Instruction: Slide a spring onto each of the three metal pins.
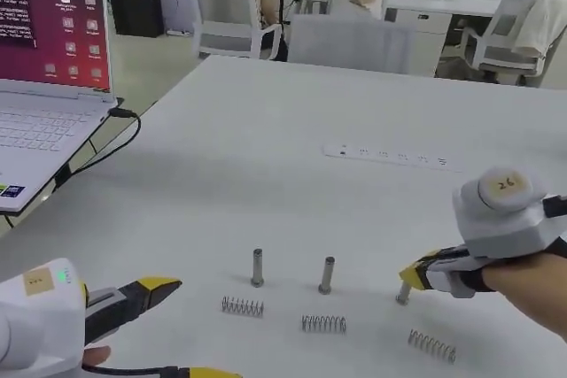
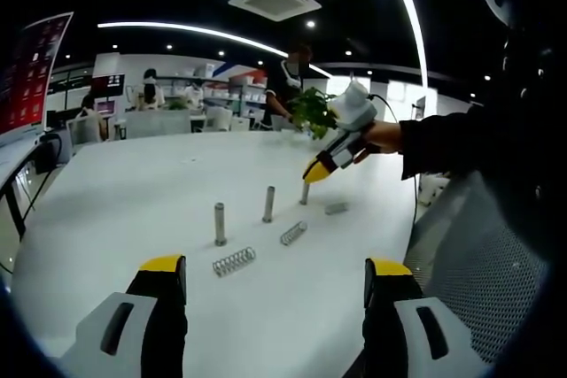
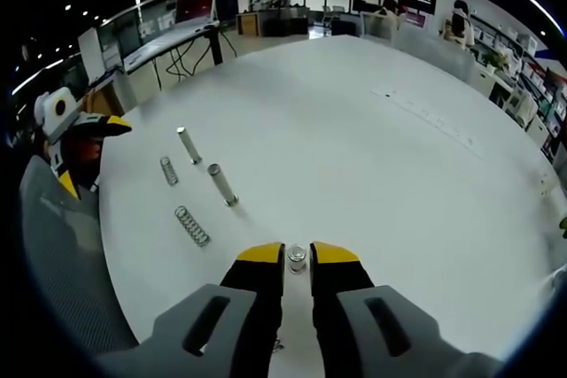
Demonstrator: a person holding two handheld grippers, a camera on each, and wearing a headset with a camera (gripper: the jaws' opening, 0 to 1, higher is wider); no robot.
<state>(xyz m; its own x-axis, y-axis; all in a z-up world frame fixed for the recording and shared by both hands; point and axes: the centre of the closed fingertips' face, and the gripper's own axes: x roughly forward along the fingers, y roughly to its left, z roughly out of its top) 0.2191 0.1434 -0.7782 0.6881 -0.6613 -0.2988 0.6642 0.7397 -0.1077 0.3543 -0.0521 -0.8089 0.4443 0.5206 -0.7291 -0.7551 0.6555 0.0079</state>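
Three metal pins stand upright in a row on the white table: the left pin [image 1: 257,267], the middle pin [image 1: 327,274] and the right pin [image 1: 403,293]. A spring lies flat in front of each: left spring [image 1: 242,307], middle spring [image 1: 323,323], right spring [image 1: 431,344]. My right gripper [image 1: 415,277] comes in from the right, and in its own view its yellow jaws [image 3: 296,265] are shut on the top of the right pin [image 3: 296,258]. My left gripper [image 1: 182,329] hovers at the near left, open and holding nothing [image 2: 275,276], facing the left spring [image 2: 234,261].
An open laptop [image 1: 44,86] sits at the table's left edge with a black cable [image 1: 106,148] trailing from it. A flush socket strip [image 1: 390,157] lies in the tabletop beyond the pins. Chairs [image 1: 230,15] and other desks stand behind the far edge.
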